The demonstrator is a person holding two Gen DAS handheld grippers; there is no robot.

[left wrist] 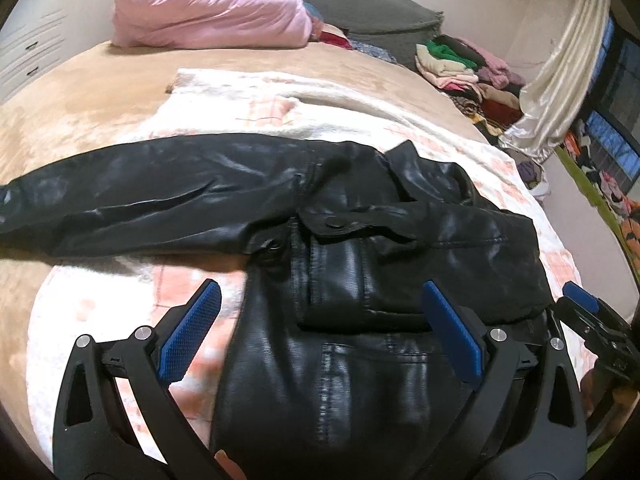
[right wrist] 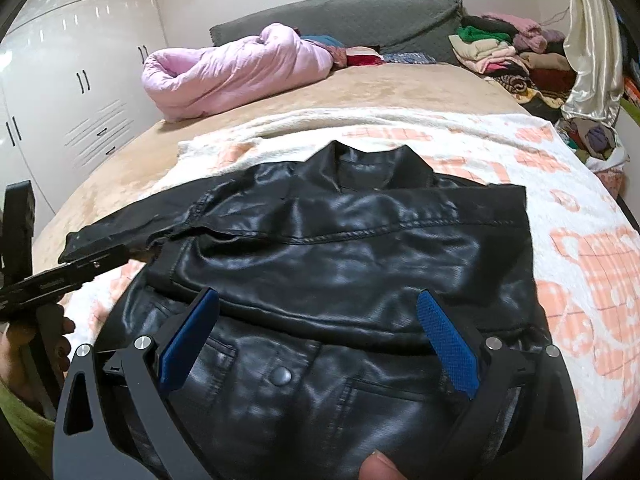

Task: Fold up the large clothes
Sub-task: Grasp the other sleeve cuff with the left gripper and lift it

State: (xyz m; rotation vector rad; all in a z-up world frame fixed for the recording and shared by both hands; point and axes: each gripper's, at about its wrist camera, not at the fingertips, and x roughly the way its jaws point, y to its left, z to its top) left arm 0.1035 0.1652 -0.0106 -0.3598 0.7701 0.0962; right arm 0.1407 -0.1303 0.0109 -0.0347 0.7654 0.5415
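Note:
A black leather jacket (left wrist: 360, 240) lies on a white blanket with pink checks (left wrist: 280, 100), one sleeve stretched out to the left. In the right wrist view the jacket (right wrist: 340, 248) has its right side folded across the front, collar at the far end. My left gripper (left wrist: 321, 286) hovers open over the jacket's lower left part, with nothing between its blue pads (left wrist: 192, 336). My right gripper (right wrist: 318, 295) is open too, above the folded panel and a snap pocket. Each gripper shows at the edge of the other view: the right gripper (left wrist: 584, 304) and the left gripper (right wrist: 92, 264).
The blanket (right wrist: 580, 240) covers a tan bed. A rolled pink duvet (right wrist: 240, 68) and a grey headboard (right wrist: 340, 16) are at the far end. A pile of clothes (right wrist: 512, 56) and a cream curtain (left wrist: 560, 80) stand at the right, a white wardrobe (right wrist: 72, 80) at the left.

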